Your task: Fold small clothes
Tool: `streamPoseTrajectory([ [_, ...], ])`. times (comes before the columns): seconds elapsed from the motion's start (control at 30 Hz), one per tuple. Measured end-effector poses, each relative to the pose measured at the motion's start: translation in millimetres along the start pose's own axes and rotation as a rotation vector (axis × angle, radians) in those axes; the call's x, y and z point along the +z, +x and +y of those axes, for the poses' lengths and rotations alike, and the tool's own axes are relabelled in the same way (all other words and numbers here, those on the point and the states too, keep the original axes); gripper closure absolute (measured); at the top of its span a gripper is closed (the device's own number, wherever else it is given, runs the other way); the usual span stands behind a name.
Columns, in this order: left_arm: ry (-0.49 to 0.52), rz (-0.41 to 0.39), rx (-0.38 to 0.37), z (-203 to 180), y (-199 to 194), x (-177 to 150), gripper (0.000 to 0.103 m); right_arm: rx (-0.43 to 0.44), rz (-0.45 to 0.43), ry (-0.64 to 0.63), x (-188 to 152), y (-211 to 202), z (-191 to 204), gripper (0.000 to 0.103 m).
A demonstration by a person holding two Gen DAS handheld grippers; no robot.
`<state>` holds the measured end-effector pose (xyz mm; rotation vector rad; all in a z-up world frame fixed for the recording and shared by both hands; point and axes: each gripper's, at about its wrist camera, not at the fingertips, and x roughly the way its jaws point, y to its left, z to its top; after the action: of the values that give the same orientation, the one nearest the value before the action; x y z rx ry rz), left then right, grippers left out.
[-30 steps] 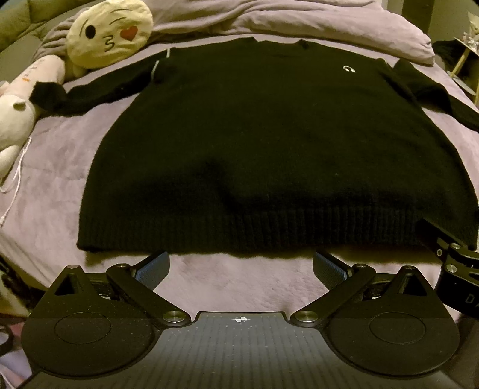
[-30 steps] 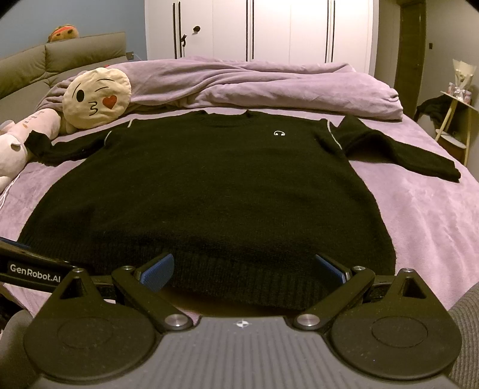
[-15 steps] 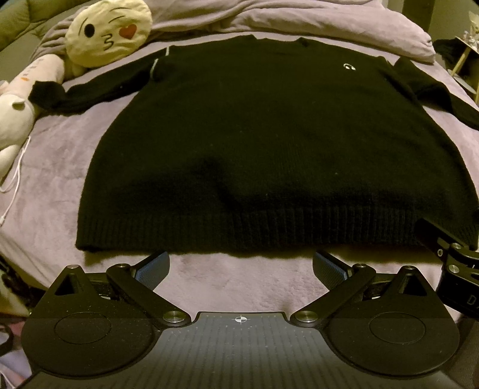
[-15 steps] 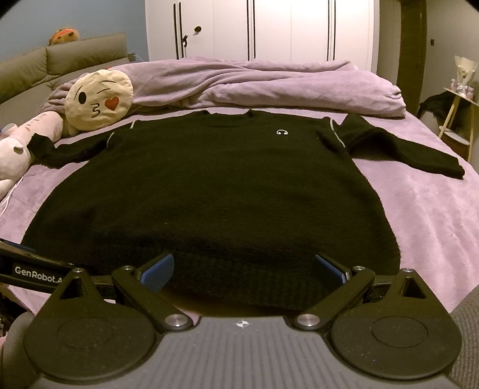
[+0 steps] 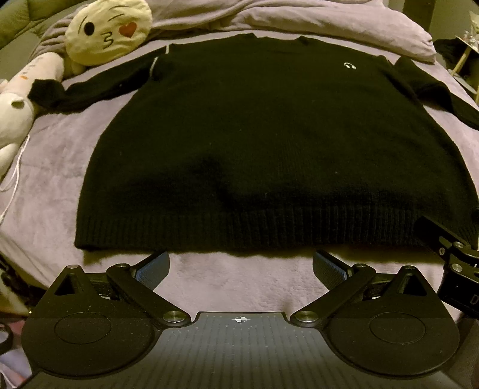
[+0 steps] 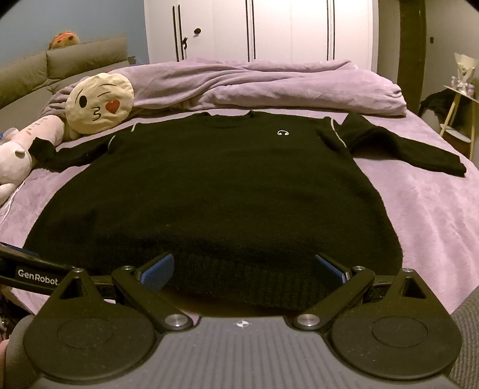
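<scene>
Black sweater point(image 5: 269, 143) on purple bed point(image 5: 54, 185)

One black sweater point(image 5: 269, 143), two plush toys point(image 5: 107, 28), two claws point(image 5: 241, 264).

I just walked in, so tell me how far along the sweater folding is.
Done: the black sweater lies flat on the bed, sleeves spread out. In hand: nothing; the left gripper and right gripper are open at the hem. Left: every fold.

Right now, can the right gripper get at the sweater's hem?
Probably yes. The right gripper is open, its blue pads already flank the ribbed hem of the black sweater, with nothing between them.
</scene>
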<state>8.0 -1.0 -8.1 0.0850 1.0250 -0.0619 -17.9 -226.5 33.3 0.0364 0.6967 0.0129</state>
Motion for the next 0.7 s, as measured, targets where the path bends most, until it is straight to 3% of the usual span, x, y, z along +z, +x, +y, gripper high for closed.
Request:
streamPoseTrajectory([
  [0.7, -0.009, 0.015, -0.001, -0.2, 2.1, 3.6, 0.0, 0.004, -0.004, -0.006, -0.2, 0.4, -0.6, 0.004],
])
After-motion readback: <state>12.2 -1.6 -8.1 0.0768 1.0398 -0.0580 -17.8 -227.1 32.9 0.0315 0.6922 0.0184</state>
